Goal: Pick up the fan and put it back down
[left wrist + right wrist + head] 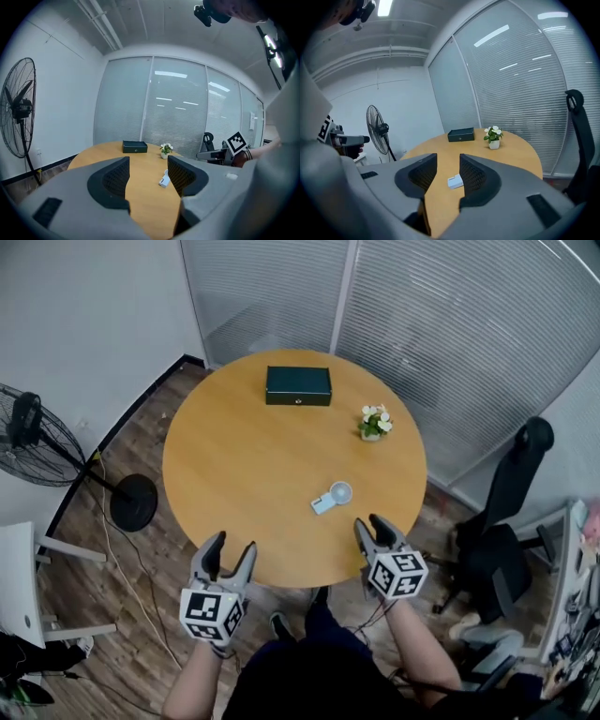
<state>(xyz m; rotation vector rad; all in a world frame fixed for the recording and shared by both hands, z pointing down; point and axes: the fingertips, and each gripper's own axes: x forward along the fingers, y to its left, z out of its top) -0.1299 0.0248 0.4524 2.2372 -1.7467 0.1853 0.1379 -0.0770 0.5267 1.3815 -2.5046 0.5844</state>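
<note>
A small white hand-held fan (332, 497) lies flat on the round wooden table (244, 474), right of the middle and towards the near edge. My right gripper (372, 529) hovers open just short of it, over the table's near rim; the fan (455, 181) shows past its jaws, which hold nothing. My left gripper (231, 551) stands open at the near edge, well left of the fan (164, 180), with nothing between its jaws.
A dark green box (298, 385) sits at the table's far side and a small potted plant (374, 423) at the right. A floor fan (37, 437) stands left of the table, a black office chair (511, 512) to the right.
</note>
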